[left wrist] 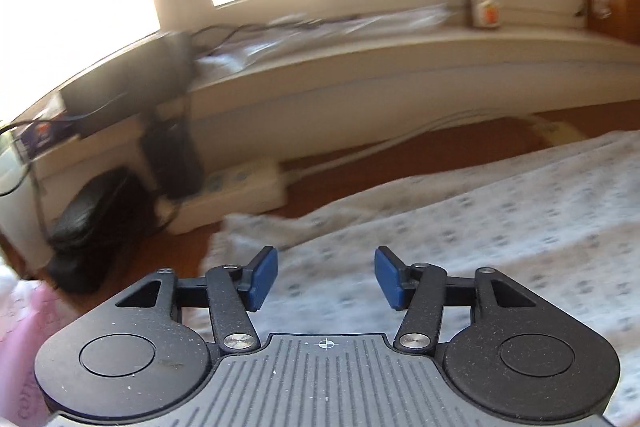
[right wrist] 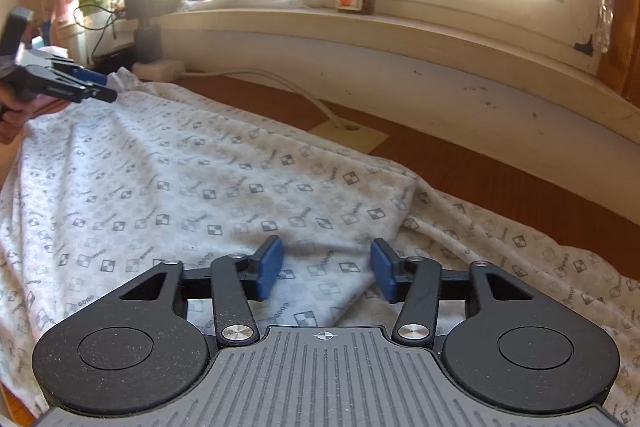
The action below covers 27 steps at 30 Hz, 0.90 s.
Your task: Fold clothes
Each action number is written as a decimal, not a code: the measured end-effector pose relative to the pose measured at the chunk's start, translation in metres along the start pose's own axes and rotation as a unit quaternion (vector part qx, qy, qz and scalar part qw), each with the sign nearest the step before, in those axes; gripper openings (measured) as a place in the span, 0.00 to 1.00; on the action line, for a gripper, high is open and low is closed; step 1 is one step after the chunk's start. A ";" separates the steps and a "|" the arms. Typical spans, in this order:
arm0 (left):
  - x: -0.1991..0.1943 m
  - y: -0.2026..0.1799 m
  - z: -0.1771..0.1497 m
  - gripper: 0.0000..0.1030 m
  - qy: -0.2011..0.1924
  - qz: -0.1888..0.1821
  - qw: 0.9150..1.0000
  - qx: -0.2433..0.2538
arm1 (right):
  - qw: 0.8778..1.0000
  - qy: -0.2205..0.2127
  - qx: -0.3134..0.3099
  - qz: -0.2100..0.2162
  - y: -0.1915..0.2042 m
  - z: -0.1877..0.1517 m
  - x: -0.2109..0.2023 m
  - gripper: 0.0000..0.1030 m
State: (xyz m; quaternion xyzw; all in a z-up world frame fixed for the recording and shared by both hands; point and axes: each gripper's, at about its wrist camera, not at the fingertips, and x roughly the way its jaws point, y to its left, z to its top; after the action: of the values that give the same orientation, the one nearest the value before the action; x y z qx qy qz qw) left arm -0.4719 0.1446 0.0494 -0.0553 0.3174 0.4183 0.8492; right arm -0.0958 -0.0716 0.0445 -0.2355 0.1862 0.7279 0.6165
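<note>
The patterned white garment (right wrist: 192, 179) lies spread on the brown floor (right wrist: 500, 167) below the windowsill, 1 flap doubled over near its right edge. Both the left gripper (left wrist: 326, 277) and right gripper (right wrist: 326, 269) hover above it, jaws apart and empty. It looks mid-fold; any further fold needs an edge pinched.

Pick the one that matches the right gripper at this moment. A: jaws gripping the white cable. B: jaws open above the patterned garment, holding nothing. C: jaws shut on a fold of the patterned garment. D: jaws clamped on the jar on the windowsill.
B: the right gripper has its jaws spread apart with only the patterned garment showing in the gap beneath them, nothing pinched.
</note>
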 end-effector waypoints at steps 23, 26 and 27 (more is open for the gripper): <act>0.053 -0.152 0.043 0.70 -0.032 -0.160 0.983 0.085 | 0.999 0.005 0.018 -0.033 -0.027 0.006 0.009 0.49; 0.064 -0.152 0.040 0.74 -0.019 -0.173 0.982 0.076 | 0.999 -0.016 0.019 -0.032 -0.025 -0.004 -0.024 0.47; 0.067 -0.151 0.039 0.74 -0.014 -0.177 0.981 0.074 | 0.999 -0.025 0.017 -0.029 -0.024 -0.009 -0.038 0.47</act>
State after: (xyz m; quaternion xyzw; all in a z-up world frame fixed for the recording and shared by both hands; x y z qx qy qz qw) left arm -0.3097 0.1067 0.0150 -0.0419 0.3202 0.2377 0.9161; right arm -0.0666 -0.1030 0.0592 -0.2122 0.1761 0.7118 0.6460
